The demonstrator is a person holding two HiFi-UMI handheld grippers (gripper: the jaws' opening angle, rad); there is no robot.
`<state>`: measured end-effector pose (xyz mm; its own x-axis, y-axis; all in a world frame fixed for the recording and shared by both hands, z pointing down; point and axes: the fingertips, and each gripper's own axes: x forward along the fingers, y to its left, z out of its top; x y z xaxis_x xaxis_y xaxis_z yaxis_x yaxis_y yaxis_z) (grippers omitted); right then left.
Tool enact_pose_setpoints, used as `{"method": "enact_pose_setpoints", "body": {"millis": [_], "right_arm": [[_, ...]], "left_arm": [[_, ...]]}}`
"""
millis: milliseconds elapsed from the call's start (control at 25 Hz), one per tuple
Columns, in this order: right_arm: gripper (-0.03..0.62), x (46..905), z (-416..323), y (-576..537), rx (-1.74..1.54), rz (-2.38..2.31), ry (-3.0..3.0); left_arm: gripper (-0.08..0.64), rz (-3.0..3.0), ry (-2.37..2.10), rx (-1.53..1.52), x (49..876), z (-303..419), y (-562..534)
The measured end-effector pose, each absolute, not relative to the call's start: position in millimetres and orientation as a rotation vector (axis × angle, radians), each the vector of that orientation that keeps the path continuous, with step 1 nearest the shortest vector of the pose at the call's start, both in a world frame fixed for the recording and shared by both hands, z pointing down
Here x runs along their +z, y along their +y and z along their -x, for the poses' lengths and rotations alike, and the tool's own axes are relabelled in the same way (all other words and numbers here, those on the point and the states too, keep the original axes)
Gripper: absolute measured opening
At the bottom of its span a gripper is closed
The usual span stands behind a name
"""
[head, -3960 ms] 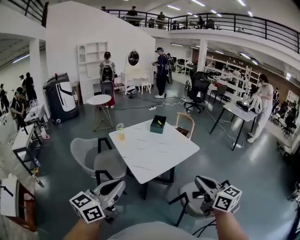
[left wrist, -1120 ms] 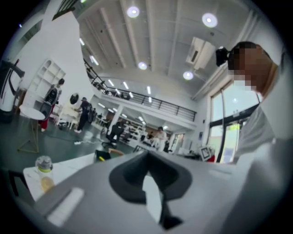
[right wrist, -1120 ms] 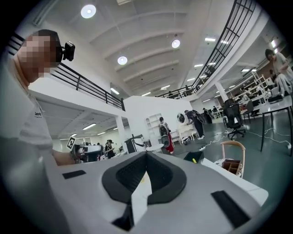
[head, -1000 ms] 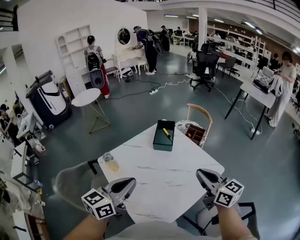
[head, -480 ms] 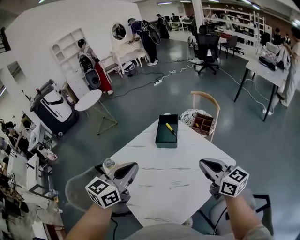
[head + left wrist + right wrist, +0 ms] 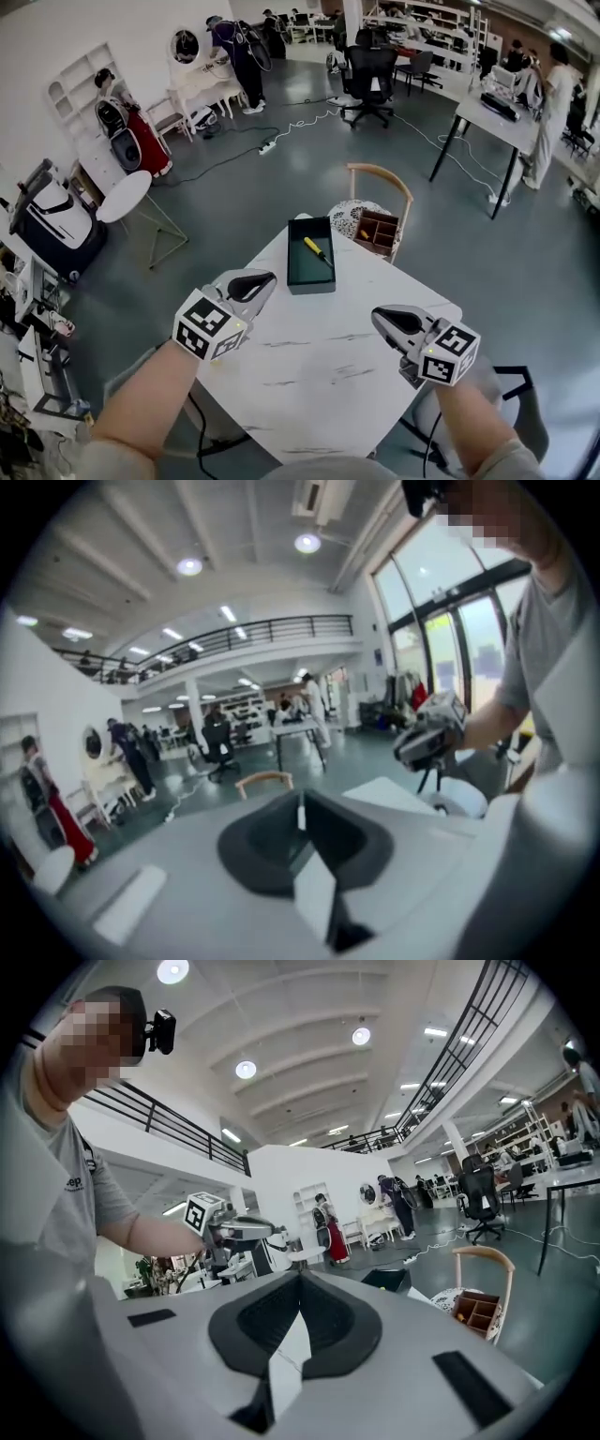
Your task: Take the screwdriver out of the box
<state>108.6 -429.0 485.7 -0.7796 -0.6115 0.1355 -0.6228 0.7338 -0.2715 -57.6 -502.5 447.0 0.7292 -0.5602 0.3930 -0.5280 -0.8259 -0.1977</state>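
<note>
A yellow-handled screwdriver [image 6: 315,249] lay in the dark green box [image 6: 292,275] on the white marble counter [image 6: 319,370]. The left gripper [image 6: 266,277] and right gripper [image 6: 378,316] hovered short of it, both closed and empty.

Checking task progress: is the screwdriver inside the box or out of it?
Inside. The head view shows the yellow-handled screwdriver lying on the bottom of the open dark box.

one white table [image 6: 314,361], one box [image 6: 301,273], one screwdriver [image 6: 316,249], two grippers [image 6: 265,276] [image 6: 378,315]

screwdriver [image 6: 317,250] in box [image 6: 309,287] | box on table [image 6: 319,367] far edge | chair [image 6: 375,167] behind
</note>
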Motion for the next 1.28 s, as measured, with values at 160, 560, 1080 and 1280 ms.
{"method": "enact_pose_setpoints", "body": {"millis": [160, 560, 1080, 1280], "right_arm": [[0.008, 498.2, -106.8, -444.7, 0.503, -1.041, -2.885], [0.008, 540.9, -119.9, -469.4, 0.548, -1.057, -2.853], [0.008, 587.8, -147.0, -480.4, 0.611, -1.108, -2.837], [0.008, 597.6, -145.6, -487.6, 0.626, -1.103, -2.854]], "left_arm": [[0.044, 2.749, 0.756, -0.903, 458.9, 51.3, -549.1], [0.152, 2.087, 0.324, -1.438, 513.4, 63.3, -675.3], [0.192, 1.807, -0.102, -1.583, 632.4, 18.4, -729.3], [0.192, 1.813, -0.179, -1.571, 662.0, -11.5, -730.2]]}}
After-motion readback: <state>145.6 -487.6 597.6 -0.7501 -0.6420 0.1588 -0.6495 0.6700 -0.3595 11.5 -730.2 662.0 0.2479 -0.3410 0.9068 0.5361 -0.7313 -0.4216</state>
